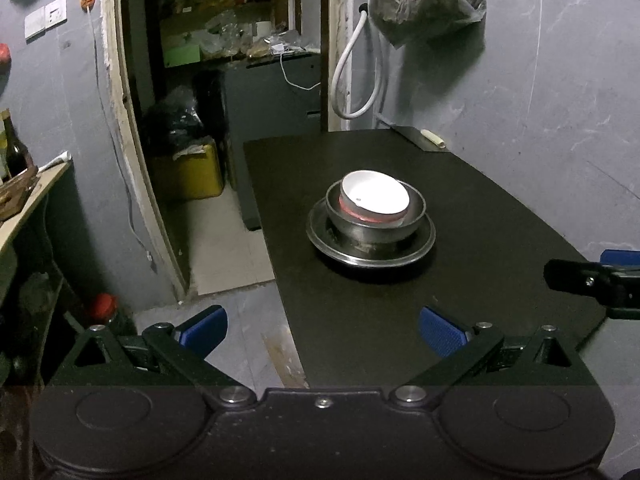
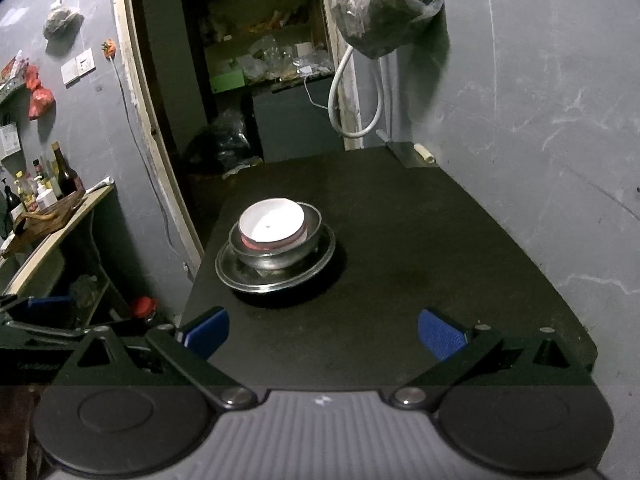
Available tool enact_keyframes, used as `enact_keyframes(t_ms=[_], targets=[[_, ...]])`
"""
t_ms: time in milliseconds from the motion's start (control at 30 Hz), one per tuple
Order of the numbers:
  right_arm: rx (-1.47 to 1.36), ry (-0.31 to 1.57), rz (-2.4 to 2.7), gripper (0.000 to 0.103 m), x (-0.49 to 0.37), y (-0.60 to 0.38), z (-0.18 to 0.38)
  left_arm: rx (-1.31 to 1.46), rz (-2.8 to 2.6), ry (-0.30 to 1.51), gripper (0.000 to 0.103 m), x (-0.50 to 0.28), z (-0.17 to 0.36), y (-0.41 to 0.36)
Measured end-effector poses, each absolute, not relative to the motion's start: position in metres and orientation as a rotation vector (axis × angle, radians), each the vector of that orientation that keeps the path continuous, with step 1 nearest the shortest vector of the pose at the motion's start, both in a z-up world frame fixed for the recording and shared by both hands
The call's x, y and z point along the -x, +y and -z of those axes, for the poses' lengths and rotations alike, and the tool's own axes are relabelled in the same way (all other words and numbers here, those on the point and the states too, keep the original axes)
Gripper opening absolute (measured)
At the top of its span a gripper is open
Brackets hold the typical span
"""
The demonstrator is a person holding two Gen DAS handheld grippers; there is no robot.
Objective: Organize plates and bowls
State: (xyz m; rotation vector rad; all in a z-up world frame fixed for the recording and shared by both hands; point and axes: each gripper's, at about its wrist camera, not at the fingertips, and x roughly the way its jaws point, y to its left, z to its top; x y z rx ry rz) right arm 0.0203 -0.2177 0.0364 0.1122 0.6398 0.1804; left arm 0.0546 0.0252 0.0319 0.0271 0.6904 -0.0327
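Looks like the stacking is basically done — the white bowl with a red band (image 1: pixel 375 197) sits inside the dull steel bowl (image 1: pixel 376 226), which rests on the round steel plate (image 1: pixel 340 250), all in the middle of the black tabletop (image 1: pixel 500 220). Both the left gripper (image 1: pixel 323 330) and right gripper (image 2: pixel 323 332) hang back near the stack's front side, spread wide and empty — so next I'd guess just a check or backing off.

Ahead of my two grippers, I count one steel plate (image 1: pixel 370 256) on the desk (image 1: pixel 480 216), one steel bowl (image 1: pixel 374 226) stacked on it, and one white bowl (image 1: pixel 376 194) nested inside that.
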Motion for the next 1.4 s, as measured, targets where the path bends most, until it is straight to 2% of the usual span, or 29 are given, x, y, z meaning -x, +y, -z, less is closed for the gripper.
enact_keyframes(t_ms=[1400], targets=[[-0.086,0.672,-0.214,0.103,-0.005,-0.216,-0.035,0.020,-0.009,0.663,0.102,-0.021,-0.039,0.029]])
